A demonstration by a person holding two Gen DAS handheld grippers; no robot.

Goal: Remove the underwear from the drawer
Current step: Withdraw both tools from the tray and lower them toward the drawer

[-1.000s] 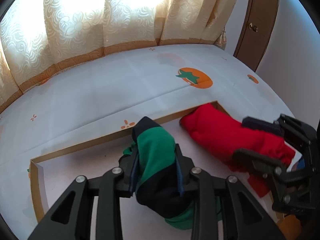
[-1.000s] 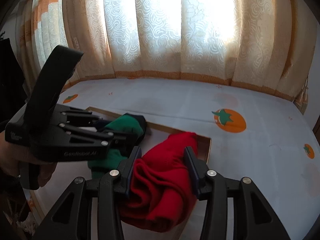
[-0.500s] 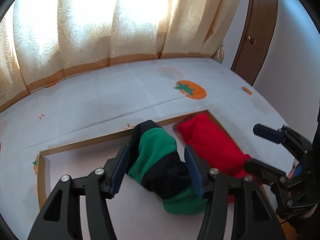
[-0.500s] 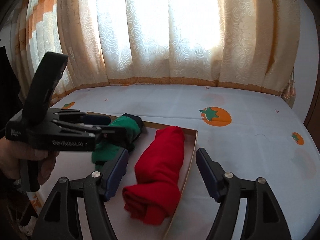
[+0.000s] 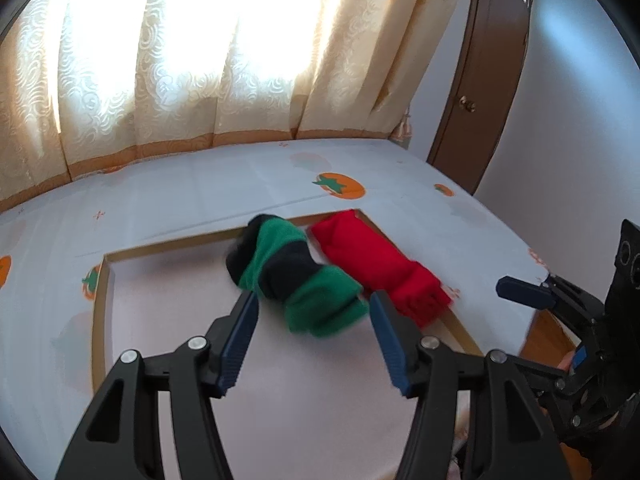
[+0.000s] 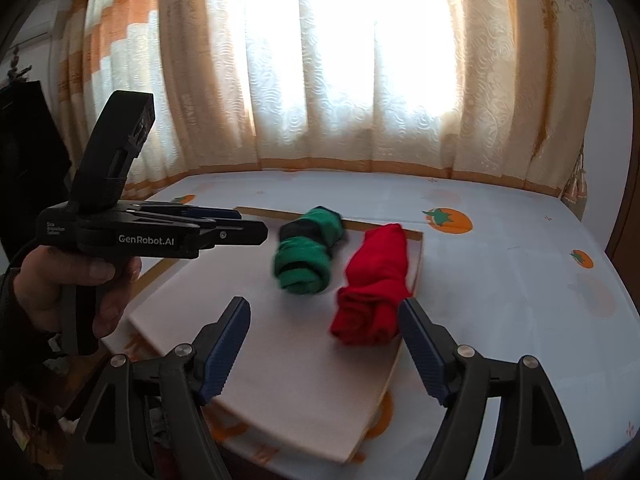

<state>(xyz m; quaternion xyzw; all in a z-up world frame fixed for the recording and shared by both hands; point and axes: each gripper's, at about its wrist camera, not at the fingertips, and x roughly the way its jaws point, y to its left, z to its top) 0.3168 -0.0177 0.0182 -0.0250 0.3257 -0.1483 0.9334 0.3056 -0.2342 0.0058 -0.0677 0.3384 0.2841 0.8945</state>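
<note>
The left gripper [image 5: 312, 338] has its fingers [image 5: 240, 342] apart and empty; its jaws have just been opening. Just ahead of them, untouched, lies a rolled green and black underwear [image 5: 296, 276]. The right gripper [image 6: 324, 350] also stands wide and holds nothing, its jaws having just been opening. A rolled red underwear [image 6: 374, 286] lies just beyond its right finger. Both rolls rest side by side on a flat white box [image 6: 280, 360] on the bed [image 6: 500, 280], with curtains [image 6: 340, 72] beyond.
</note>
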